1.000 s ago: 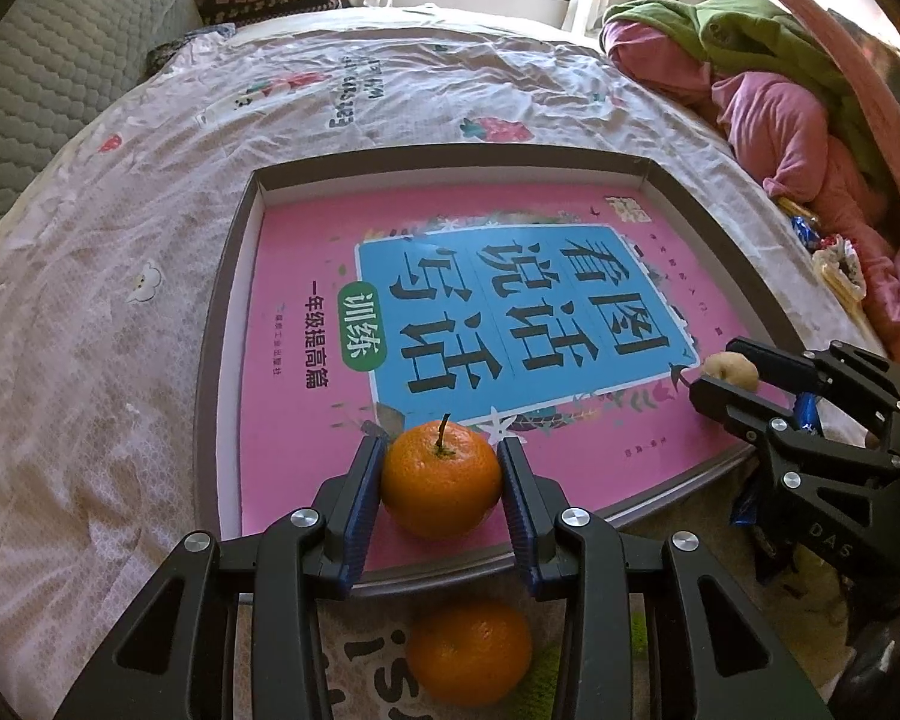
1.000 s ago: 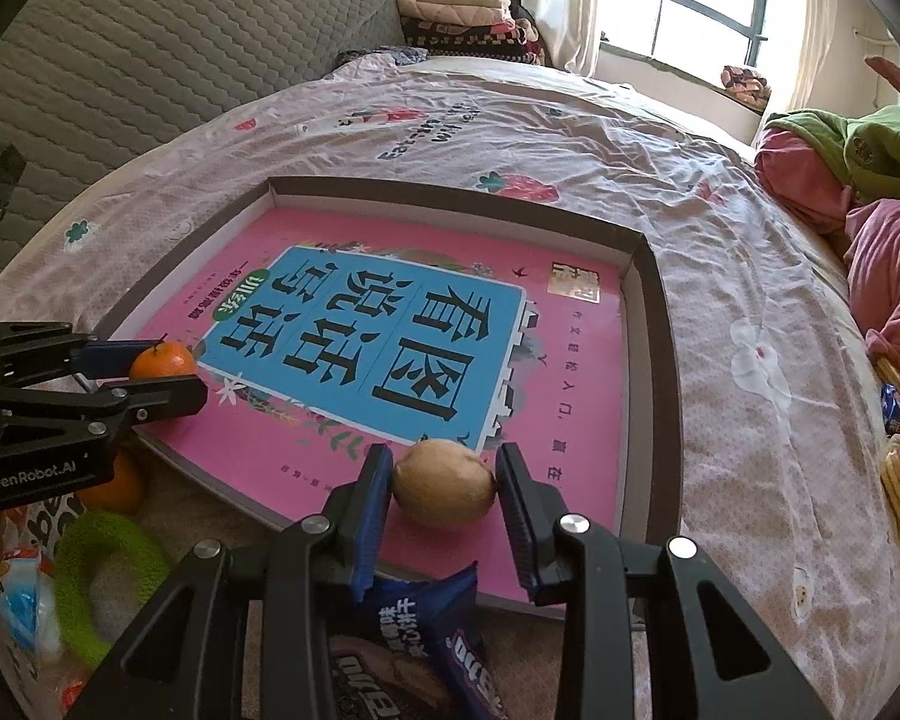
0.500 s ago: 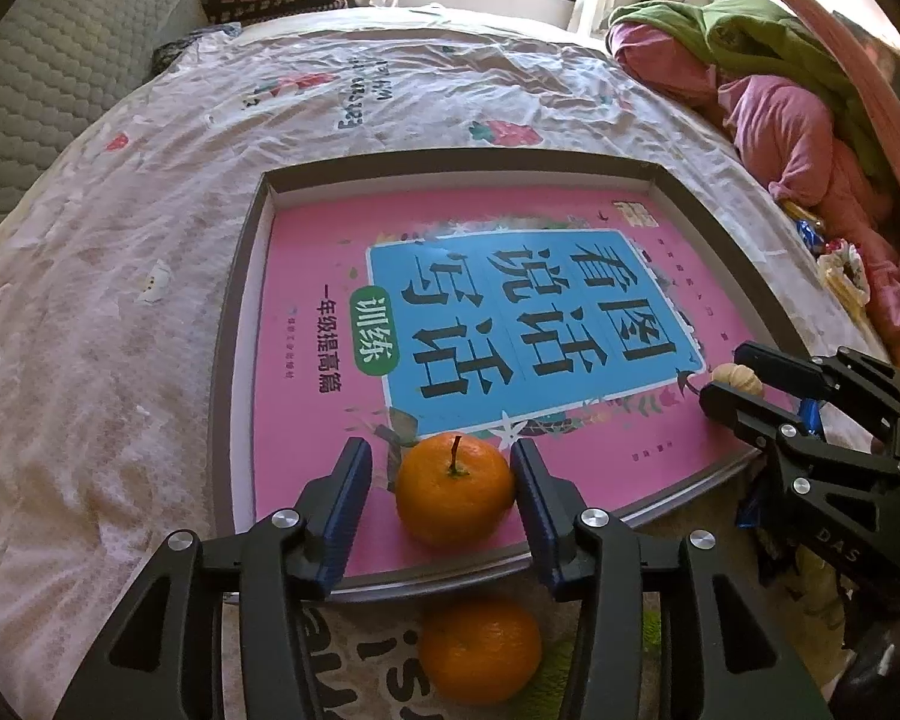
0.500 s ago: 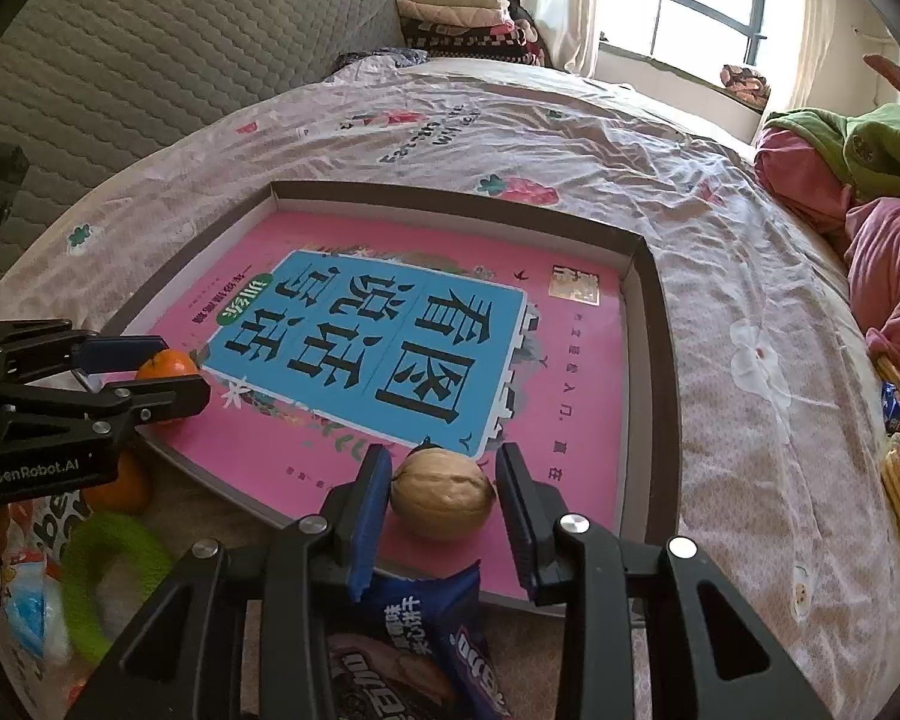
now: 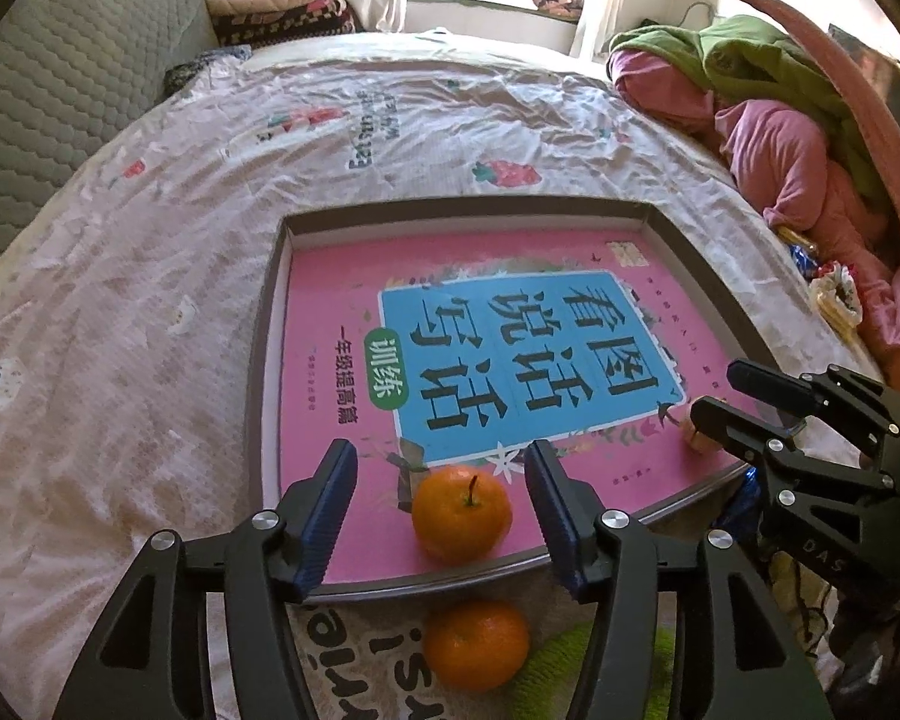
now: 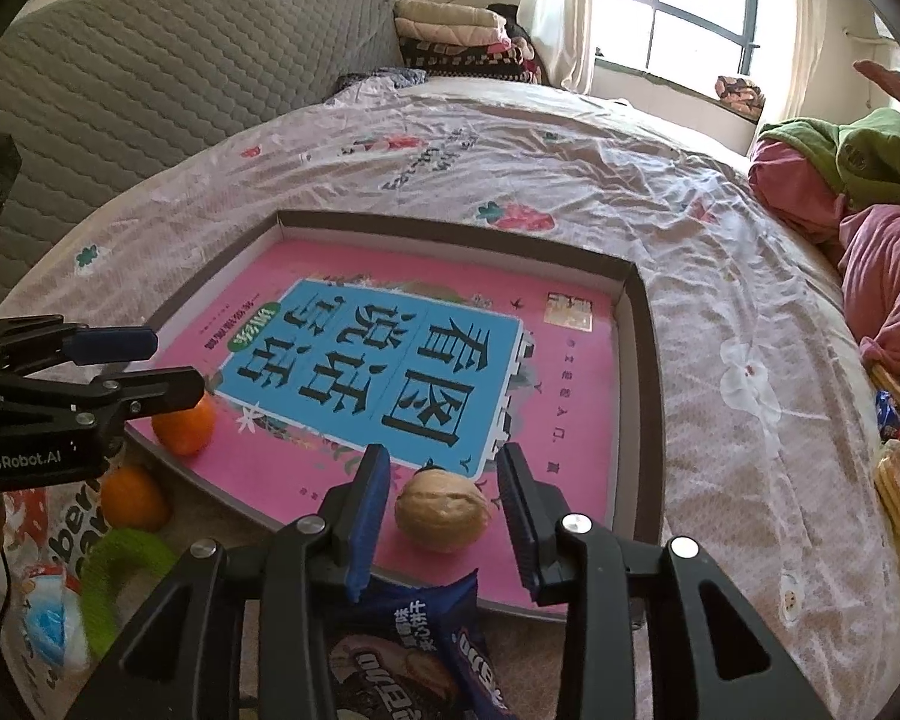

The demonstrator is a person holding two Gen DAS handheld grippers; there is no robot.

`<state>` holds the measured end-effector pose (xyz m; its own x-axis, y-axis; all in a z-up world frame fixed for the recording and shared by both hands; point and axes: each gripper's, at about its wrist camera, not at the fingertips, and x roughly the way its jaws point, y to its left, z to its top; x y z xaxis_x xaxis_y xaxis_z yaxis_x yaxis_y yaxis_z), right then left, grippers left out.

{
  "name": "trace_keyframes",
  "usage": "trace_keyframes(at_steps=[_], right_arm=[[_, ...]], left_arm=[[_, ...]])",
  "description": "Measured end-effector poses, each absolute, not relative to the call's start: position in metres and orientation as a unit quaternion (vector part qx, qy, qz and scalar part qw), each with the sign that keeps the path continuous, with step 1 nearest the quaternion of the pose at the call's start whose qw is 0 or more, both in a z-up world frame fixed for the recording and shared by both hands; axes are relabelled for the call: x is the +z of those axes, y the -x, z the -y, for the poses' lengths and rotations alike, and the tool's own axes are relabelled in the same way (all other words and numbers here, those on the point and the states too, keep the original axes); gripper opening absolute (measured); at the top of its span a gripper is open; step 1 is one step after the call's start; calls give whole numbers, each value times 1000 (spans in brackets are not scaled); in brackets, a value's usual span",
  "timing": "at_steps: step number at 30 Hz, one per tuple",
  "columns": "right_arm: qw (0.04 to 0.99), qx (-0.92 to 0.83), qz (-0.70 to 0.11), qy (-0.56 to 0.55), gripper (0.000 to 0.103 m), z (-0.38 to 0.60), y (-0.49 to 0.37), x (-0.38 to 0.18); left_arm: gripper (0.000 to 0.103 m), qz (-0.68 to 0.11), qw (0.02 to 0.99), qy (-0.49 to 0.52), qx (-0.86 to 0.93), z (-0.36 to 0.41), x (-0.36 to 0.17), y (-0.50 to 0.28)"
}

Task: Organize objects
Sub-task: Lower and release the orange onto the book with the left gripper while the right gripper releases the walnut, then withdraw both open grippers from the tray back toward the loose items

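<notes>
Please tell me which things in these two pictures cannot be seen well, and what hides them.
- Pale brown walnut, left wrist view: mostly behind the right gripper.
- Green knitted ring, right wrist view: partly hidden by the left gripper; in the left wrist view, cut by the bottom edge.
- Dark blue snack packet, right wrist view: cut by the bottom edge.

both wrist views look steeply down, close, sharing the tray (image 5: 270, 324).
</notes>
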<state>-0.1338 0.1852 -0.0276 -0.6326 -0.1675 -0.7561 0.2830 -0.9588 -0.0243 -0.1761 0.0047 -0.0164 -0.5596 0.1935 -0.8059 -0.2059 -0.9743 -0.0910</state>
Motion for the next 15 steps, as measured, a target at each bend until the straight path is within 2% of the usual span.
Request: trace_keyframes(at_steps=[5, 15], right_arm=[[128, -909, -69, -392, 47, -185, 129, -17], [127, -916, -63, -376, 48, -186, 125, -5]], left_arm=[[64, -8, 110, 440, 891, -4, -6, 171], [71, 0, 107, 435, 894, 0, 2, 169]])
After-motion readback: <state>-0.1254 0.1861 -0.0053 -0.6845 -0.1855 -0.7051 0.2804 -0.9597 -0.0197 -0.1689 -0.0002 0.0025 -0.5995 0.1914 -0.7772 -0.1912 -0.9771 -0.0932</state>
